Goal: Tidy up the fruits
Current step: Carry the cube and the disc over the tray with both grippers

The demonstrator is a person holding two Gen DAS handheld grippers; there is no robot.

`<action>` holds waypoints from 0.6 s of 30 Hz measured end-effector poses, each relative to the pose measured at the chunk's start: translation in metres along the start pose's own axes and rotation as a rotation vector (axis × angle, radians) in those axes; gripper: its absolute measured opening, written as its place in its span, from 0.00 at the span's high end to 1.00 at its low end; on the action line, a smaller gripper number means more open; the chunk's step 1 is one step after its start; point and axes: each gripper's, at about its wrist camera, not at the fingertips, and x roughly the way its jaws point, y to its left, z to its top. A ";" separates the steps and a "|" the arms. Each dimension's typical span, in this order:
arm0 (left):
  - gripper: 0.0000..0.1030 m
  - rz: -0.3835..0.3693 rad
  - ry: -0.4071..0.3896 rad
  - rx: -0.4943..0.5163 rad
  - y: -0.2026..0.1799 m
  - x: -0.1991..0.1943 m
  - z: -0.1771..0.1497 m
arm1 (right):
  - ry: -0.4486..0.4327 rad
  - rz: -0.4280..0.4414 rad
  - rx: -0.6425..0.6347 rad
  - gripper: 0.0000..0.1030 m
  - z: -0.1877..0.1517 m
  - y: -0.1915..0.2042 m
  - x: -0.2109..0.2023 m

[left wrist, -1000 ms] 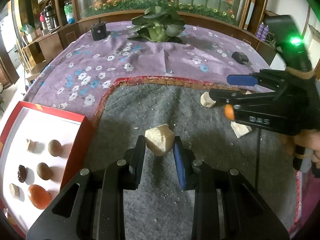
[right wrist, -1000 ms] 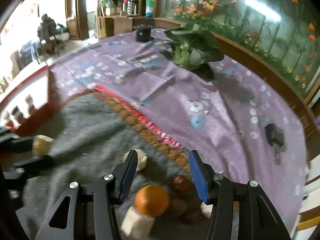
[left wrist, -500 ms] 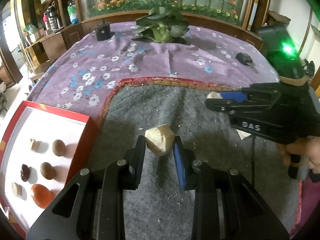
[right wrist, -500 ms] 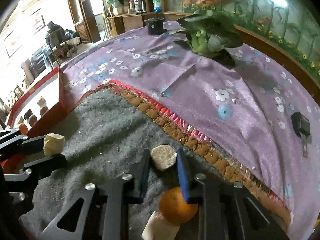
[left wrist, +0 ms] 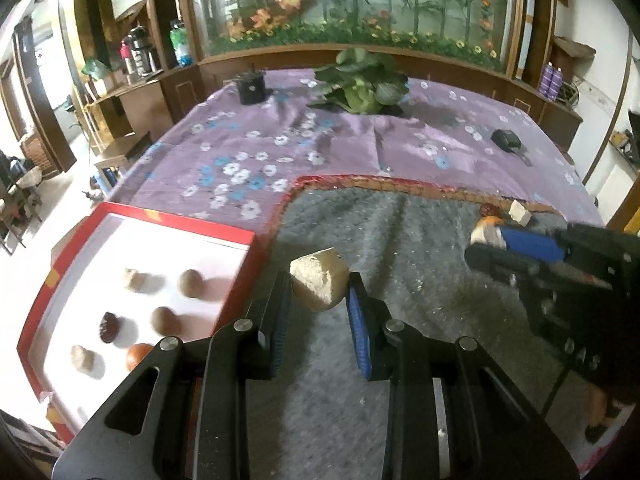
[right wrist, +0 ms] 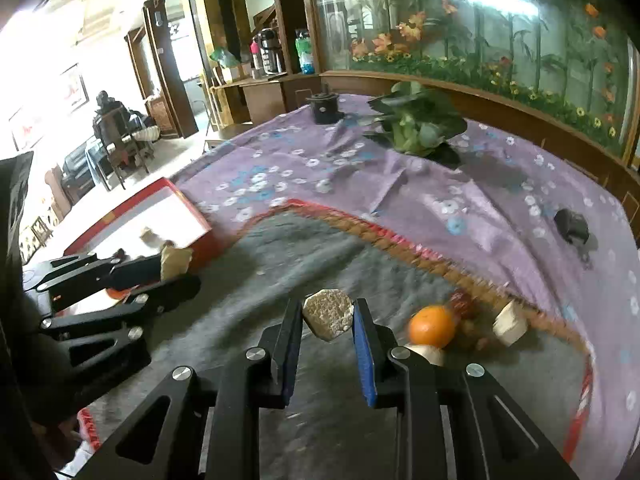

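Note:
My left gripper [left wrist: 318, 292] is shut on a pale tan chunk [left wrist: 318, 284], held above the grey mat beside the red box [left wrist: 152, 224]. The box's white inside holds several small fruits, among them a brown round one [left wrist: 190, 279] and an orange one [left wrist: 138, 354]. My right gripper [right wrist: 328, 318] is shut on another pale, rough chunk [right wrist: 328, 314], lifted off the mat. In the left wrist view the right gripper [left wrist: 486, 240] shows at the right, pinching its chunk. In the right wrist view the left gripper [right wrist: 176, 264] sits at the left by the box [right wrist: 160, 208].
An orange [right wrist: 432, 326], a dark red fruit [right wrist: 462, 304] and pale cubes [right wrist: 510, 324] lie on the grey mat [right wrist: 320, 256] near its red woven border. A purple floral cloth [left wrist: 280, 148] carries a leafy plant [left wrist: 362, 84], a black pot [left wrist: 250, 88] and a small black device [left wrist: 506, 140].
My right gripper closed on the pale chunk beside the orange and carried it up and left. My left gripper, still holding its chunk, rose and shifted toward the red box.

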 end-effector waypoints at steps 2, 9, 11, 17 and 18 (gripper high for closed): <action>0.74 0.008 -0.006 -0.006 0.006 -0.006 -0.002 | -0.003 0.003 0.001 0.76 -0.001 0.004 -0.001; 0.74 0.055 -0.033 -0.040 0.035 -0.023 -0.010 | -0.002 0.042 -0.016 0.76 -0.004 0.041 -0.004; 0.74 0.065 -0.032 -0.059 0.046 -0.025 -0.013 | -0.003 0.051 -0.039 0.76 -0.002 0.055 -0.004; 0.74 0.097 -0.035 -0.101 0.074 -0.032 -0.022 | -0.001 0.071 -0.097 0.76 0.006 0.087 -0.001; 0.74 0.103 -0.035 -0.112 0.081 -0.033 -0.024 | -0.001 0.075 -0.104 0.76 0.007 0.092 0.000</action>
